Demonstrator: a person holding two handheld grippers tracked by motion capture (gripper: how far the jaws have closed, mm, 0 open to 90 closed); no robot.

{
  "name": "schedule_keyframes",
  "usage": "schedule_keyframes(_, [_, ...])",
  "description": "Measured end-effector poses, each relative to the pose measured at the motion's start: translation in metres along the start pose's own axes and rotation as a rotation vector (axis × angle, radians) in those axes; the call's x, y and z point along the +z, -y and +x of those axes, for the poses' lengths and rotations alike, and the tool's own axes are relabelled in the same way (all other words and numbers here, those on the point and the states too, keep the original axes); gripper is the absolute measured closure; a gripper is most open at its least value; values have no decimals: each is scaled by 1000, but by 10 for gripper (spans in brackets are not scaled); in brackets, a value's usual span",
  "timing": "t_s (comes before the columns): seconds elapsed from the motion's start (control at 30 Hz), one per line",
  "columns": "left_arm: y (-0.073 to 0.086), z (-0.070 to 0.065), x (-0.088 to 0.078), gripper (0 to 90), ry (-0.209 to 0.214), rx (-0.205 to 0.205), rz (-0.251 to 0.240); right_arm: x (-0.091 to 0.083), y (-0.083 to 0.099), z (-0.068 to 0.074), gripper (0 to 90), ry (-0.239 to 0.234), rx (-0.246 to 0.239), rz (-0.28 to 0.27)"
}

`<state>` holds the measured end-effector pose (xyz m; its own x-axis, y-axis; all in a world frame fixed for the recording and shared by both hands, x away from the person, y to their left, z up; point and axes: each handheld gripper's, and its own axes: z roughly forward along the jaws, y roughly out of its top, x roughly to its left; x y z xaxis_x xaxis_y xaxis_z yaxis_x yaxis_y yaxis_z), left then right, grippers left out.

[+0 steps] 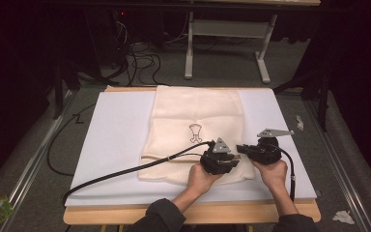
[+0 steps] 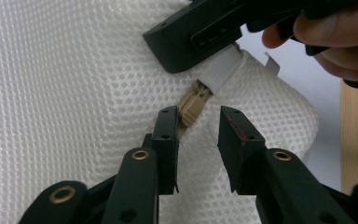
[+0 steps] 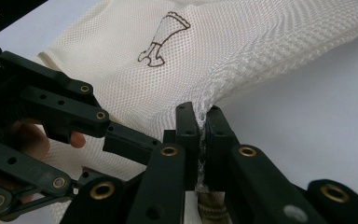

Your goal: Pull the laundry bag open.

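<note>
Cream mesh laundry bag (image 1: 198,121) with honeycomb weave and brown outline print (image 1: 195,132); tan zipper pull (image 2: 193,105); white board (image 1: 111,140).

The near hem of the cream mesh laundry bag (image 1: 193,130) is covered in the high view by both black grippers and the hands. The beige zipper pull (image 2: 193,105) is partly hidden behind a jaw. The small brown printed emblem (image 1: 195,131) cannot be read.

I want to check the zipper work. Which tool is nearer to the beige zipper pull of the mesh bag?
Left. The left tool has its open jaws around the zipper pull, not pressing it. The right tool is clamped on the mesh bag edge beside it.
</note>
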<state>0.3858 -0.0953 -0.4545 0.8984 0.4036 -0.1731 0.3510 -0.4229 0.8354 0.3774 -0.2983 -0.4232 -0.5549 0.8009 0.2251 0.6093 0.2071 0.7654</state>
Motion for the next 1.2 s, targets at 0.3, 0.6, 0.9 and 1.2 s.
schedule_keyframes(0.3, [0,1,2,754,3,-8,-5,1,0,0,880,-6,-1,4])
schedule_keyframes(0.6, [3,1,4,858,21,-10,-2,3,1,1,879,-11,-2,7])
schedule_keyframes(0.9, [1,1,-2,868,20,15,8,3,2,0,879,-7,-20,9])
schedule_keyframes(1.2, [-3,1,-9,870,18,27,29,1,3,-2,880,-9,-31,9])
